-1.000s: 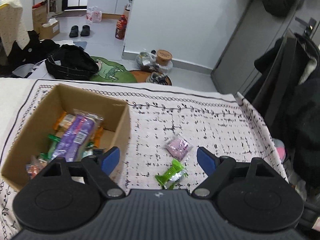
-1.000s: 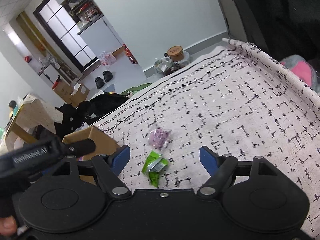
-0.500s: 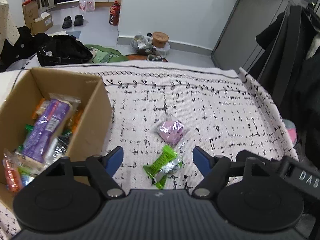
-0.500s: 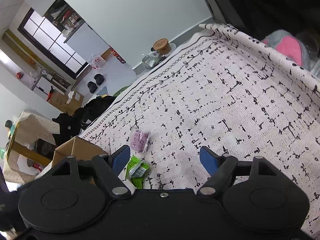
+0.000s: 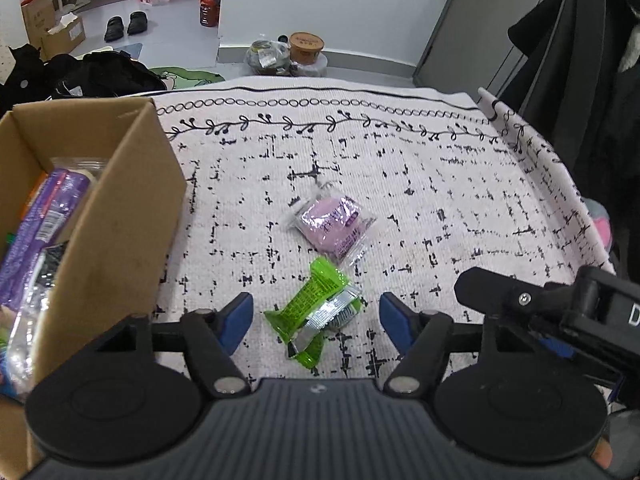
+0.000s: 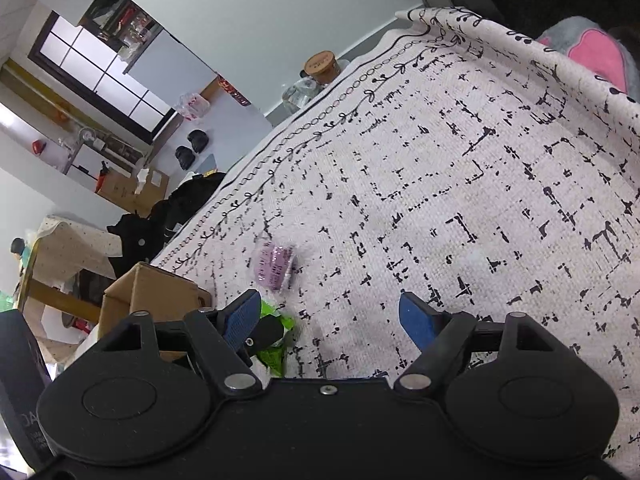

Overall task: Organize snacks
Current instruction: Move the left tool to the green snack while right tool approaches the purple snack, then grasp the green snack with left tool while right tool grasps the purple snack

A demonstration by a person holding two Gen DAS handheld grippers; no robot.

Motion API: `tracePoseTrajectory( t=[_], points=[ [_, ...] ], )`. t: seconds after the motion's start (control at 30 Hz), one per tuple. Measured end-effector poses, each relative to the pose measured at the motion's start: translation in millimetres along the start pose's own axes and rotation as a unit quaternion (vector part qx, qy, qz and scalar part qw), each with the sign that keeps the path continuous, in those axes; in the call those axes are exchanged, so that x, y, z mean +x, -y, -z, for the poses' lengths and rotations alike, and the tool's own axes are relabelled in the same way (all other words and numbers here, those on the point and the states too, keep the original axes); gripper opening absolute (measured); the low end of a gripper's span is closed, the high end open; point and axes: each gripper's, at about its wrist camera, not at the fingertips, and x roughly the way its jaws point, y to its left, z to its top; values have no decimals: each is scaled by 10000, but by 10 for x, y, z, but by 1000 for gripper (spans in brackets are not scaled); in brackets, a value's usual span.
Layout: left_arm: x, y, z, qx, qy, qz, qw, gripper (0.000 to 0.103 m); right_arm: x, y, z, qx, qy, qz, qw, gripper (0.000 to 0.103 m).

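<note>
A green snack packet lies on the patterned cloth between the blue pads of my open left gripper. Just beyond it rests a pink wrapped snack. The cardboard box at the left holds several snacks, a long purple pack among them. In the right wrist view my right gripper stands open over bare cloth; the pink snack lies ahead to its left, and the green packet is partly hidden behind its left finger. The right gripper's body shows at the lower right of the left wrist view.
The cloth-covered table drops off at its far and right edges. Dark coats hang at the right. On the floor beyond are a black bag, jars and shoes.
My left gripper has moved right and down, from beside the box until the green packet lies between its pads. My right gripper has shifted right, so both snacks slid to its left.
</note>
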Motion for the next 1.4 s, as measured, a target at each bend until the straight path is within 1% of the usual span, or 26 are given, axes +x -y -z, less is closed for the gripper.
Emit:
tracePoseTrajectory(
  t=[0.07,0.1,0.17,0.27,0.37,0.43,0.57,0.83,0.9,0.97,1.03,1.13,1.23,1.3,1.33,1.37,1.4],
  points=[
    [70,2,11,25,-73,-17,10000,63,33,18,-4,30,-39,0,10000,76],
    [102,0,20,33,-108,-45,9999,59,50,24,-6,49,-65,-13,10000,76],
    [156,-5,37,63,-166,-155,9997,55,88,19,-6,48,-105,-18,9999,76],
    [176,-27,36,67,-105,-307,9995,44,156,4,-4,19,-158,-26,9999,76],
    [172,-62,11,-11,-58,-313,9995,41,216,-28,-7,-31,-182,-87,9998,76],
    [156,-65,-4,-12,9,-335,9994,40,263,-59,-8,-89,-194,-108,9997,76],
    [101,-102,-49,-168,176,-358,9991,38,354,-101,-25,-137,-205,-158,9996,75],
    [-45,-214,-131,-491,581,-536,9957,38,478,-157,-71,-90,-148,-425,9989,71],
    [-45,-248,-149,-584,601,-522,9951,38,499,-149,-81,-37,-141,-453,9989,70],
    [-34,-265,-162,-631,615,-487,9949,38,525,-147,-90,24,-149,-463,9988,66],
    [-23,-271,-165,-664,629,-454,9948,38,566,-171,-110,33,-159,-451,9989,64],
    [-12,-295,-163,-767,618,-336,9946,38,645,-219,-153,1,-174,-454,9988,63],
    [11,-316,-157,-816,579,-303,9945,38,729,-243,-166,25,-228,-489,9985,62],
    [27,-323,-147,-855,554,-276,9944,38,767,-262,-171,33,-232,-518,9984,60],
    [31,-326,-142,-864,543,-269,9944,38,787,-269,-176,22,-224,-519,9984,57],
    [33,-326,-141,-863,543,-264,9944,38,797,-269,-177,23,-220,-519,9984,51],
    [35,-326,-140,-861,548,-262,9944,38,811,-267,-179,35,-224,-521,9984,48]
  ],
)
